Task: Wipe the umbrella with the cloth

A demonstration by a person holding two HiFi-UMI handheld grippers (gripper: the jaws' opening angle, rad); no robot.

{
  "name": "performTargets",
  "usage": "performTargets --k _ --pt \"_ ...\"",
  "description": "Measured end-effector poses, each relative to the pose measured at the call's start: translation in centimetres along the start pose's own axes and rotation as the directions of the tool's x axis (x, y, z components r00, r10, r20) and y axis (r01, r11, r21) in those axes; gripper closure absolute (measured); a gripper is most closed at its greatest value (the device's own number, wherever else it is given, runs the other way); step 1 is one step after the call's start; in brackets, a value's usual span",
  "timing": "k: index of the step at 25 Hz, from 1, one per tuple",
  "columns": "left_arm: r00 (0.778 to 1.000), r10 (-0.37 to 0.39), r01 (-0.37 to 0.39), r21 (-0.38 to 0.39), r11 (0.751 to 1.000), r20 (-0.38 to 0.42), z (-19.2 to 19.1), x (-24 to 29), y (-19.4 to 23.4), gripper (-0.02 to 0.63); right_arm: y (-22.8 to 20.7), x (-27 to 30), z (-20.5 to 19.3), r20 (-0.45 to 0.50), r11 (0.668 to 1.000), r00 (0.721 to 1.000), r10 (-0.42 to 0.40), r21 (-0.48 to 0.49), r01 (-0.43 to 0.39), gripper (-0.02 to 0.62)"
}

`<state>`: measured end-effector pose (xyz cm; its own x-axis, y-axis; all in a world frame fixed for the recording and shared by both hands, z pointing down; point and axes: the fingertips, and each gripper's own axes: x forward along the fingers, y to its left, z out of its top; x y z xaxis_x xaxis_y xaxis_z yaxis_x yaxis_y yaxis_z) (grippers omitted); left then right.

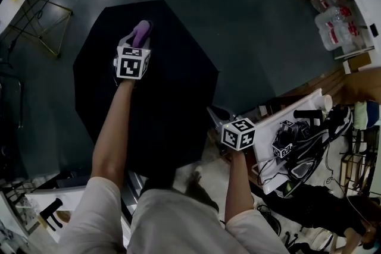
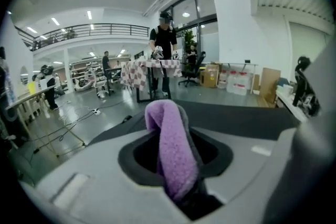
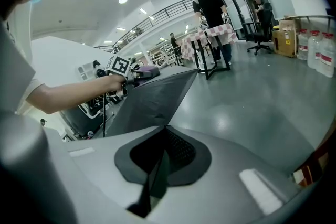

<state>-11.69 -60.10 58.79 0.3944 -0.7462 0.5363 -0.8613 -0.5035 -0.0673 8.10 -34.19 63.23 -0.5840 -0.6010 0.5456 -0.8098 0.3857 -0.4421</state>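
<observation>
A black open umbrella stands on the grey floor below me. My left gripper is shut on a purple cloth, which rests on the canopy's far upper part. In the left gripper view the cloth fills the gap between the jaws, with the dark canopy behind it. My right gripper is shut on the umbrella's near right edge. In the right gripper view a fold of black fabric runs between the jaws of that gripper, and the canopy rises away toward the left gripper.
A white table with cables and gear stands close at the right. Water bottles sit further back on the right, and a metal frame stands at the left. A person stands by a checkered table in the distance.
</observation>
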Motion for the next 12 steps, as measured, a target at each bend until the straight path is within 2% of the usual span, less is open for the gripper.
performTargets --k 2,5,9,12 --pt "0.996 -0.079 0.081 0.055 0.995 -0.038 0.1 0.7 -2.6 0.483 0.0 -0.2 0.1 0.0 1.0 1.0 -0.004 -0.004 0.004 0.588" --pt "0.972 -0.216 0.228 0.157 0.961 -0.091 0.2 1.7 -7.1 0.483 0.2 -0.3 0.3 -0.001 1.0 1.0 -0.006 -0.01 0.006 0.588" --pt "0.919 -0.362 0.389 0.211 0.897 -0.156 0.6 1.7 -11.8 0.488 0.4 -0.6 0.5 0.0 1.0 1.0 -0.014 -0.017 0.014 0.588" --pt "0.863 -0.464 0.502 0.24 0.831 -0.202 0.3 0.9 -15.0 0.491 0.2 -1.1 0.5 0.001 1.0 1.0 -0.019 -0.023 0.019 0.588"
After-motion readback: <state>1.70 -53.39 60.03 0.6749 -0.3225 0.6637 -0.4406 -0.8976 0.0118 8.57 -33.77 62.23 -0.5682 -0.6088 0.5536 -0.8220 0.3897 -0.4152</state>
